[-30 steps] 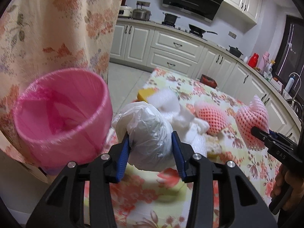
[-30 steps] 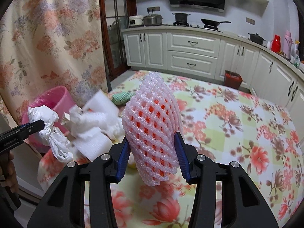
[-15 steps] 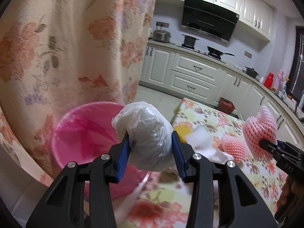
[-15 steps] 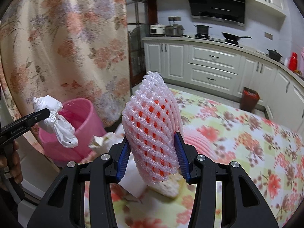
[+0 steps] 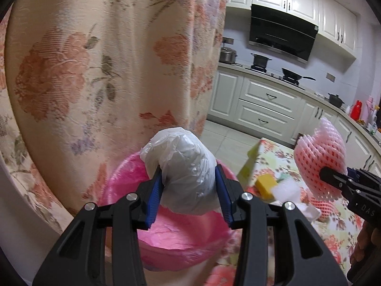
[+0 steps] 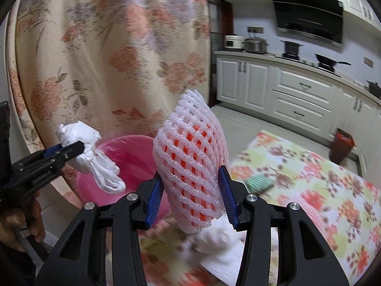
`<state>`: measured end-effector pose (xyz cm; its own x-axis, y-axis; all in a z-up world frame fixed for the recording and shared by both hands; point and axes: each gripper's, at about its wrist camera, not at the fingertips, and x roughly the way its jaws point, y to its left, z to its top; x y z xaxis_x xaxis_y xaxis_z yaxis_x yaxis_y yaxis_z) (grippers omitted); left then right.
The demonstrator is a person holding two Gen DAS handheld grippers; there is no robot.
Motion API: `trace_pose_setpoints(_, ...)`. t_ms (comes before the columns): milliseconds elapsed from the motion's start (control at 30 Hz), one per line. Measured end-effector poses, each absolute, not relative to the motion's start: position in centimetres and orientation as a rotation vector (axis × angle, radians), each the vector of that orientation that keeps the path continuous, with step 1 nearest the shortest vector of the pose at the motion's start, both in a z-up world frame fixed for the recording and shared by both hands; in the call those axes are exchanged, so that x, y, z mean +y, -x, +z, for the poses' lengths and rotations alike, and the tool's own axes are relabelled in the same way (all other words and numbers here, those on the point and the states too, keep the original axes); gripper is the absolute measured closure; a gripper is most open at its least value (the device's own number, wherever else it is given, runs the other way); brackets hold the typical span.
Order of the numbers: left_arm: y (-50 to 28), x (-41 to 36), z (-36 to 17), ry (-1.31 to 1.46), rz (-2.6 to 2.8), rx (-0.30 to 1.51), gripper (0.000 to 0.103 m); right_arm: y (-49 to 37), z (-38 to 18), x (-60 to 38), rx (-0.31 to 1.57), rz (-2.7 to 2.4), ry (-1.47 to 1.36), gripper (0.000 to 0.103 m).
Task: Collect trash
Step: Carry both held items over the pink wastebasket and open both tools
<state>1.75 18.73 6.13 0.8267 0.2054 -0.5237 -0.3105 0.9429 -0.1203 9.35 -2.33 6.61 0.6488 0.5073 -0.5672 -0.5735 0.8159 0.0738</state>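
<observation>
My left gripper is shut on a crumpled white plastic bag, held just above the mouth of the pink bin lined with a pink bag. In the right wrist view the same bag hangs from the left gripper over the bin. My right gripper is shut on a pink foam fruit net, upright between the blue pads, near the bin's right side. The net also shows at the right of the left wrist view.
A floral curtain hangs close behind the bin. The table with a floral cloth carries a yellow block, white foam pieces, a green bundle and another pink net. Kitchen cabinets line the far wall.
Both grippers have swung left from over the table toward the pink bin, each keeping its load. The white bag now hangs over the bin's mouth and the foam net is closer to it.
</observation>
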Motion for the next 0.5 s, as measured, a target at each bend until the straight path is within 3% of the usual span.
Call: trace_pose_setpoints(500,-0.4,22.2,6.2,0.192,0.371,0.523,0.06,-10.0,5.5,6.2,0.656,0.788,0.11,0.058)
